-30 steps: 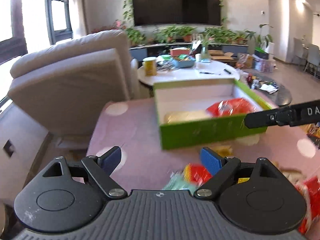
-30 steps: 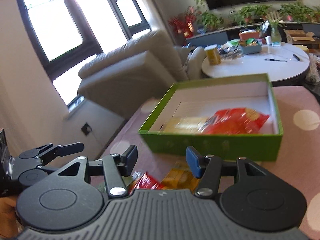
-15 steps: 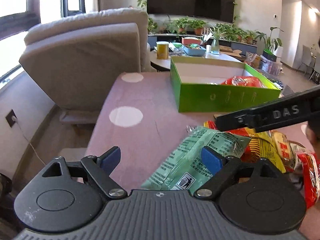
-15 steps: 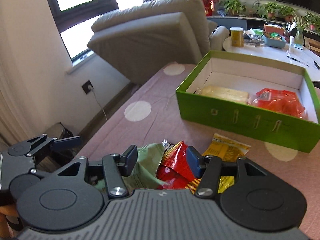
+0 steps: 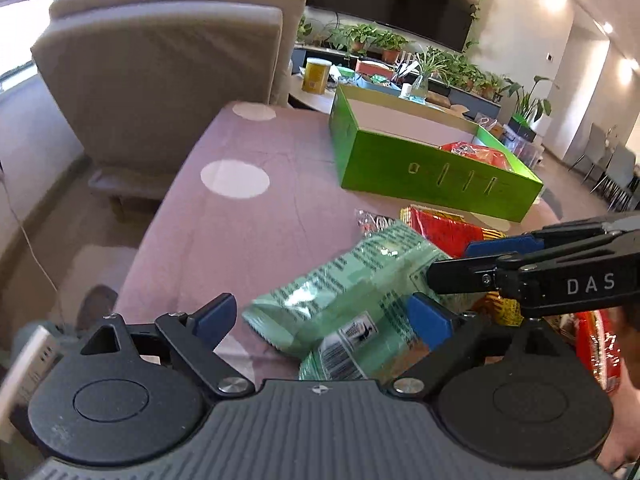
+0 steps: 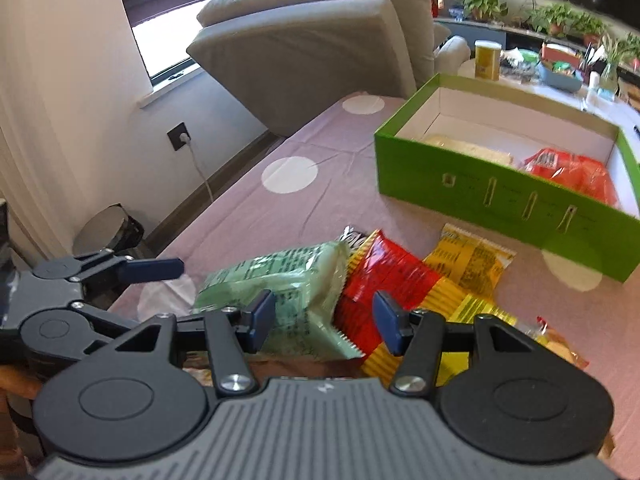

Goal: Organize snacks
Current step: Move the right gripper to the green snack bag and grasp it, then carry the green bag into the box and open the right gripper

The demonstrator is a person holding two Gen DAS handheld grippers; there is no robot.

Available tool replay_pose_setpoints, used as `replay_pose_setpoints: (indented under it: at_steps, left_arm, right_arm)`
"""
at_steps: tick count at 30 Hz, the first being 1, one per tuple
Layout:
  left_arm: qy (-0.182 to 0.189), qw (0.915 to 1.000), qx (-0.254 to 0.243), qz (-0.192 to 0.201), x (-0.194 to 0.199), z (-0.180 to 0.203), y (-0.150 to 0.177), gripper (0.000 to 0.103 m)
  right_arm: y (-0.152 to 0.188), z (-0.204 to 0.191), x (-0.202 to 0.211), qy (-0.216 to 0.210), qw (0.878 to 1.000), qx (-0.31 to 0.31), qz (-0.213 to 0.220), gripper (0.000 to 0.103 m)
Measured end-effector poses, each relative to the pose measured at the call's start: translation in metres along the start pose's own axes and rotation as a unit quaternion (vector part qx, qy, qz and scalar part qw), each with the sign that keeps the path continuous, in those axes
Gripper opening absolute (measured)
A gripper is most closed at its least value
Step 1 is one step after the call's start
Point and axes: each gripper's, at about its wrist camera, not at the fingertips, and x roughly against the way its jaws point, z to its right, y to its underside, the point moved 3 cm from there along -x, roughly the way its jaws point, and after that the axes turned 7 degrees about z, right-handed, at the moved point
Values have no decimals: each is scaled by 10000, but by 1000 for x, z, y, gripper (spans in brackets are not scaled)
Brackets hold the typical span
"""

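- Snacks lie in a loose heap on the pink dotted tablecloth (image 6: 248, 208), on the near side of the green box (image 6: 500, 204) and apart from it.
- Left gripper (image 5: 324, 318) sits at the heap's left edge; its jaws have just been opening and stand wide apart, with the near end of the pale green packet (image 5: 352, 292) between them and neither pad pressing on it.
- That green packet is leftmost in the heap, and its long axis runs away from the left gripper toward the box, so it looks to be the nearest pick for that hand.
- Right gripper (image 6: 324, 322) hovers over the seam where the green packet (image 6: 280, 288) overlaps the red packet (image 6: 384, 276); its jaws are part-way apart and hold nothing.
- Yellow packets (image 6: 468, 268) lie furthest right, nearest the box's front wall.
- Inside the box a pale packet (image 6: 468, 146) and a red one (image 6: 568, 170) already rest.
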Motion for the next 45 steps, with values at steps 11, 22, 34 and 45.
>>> replay_pose_setpoints:
  at_steps: [11,22,34,45]
  left_arm:
    - [306,9977,533,-271,-5,-14,11,92]
    - [468,9977,400,-279,-7,-11,10,79]
    - [403,9981,411,-236,-8,-14,10,74]
    - [302,9995,120,16,8,-2,0,71]
  right_arm:
    - [2,-13,-12,-154,9991,-227,-334,46]
    - [4,-13,-11,-120,9985,-282,-456,45]
    - [2,-11,-21,-189,9979,-323,-534,45]
    - [0,-13,-8,-270,9990,-301,-190,42]
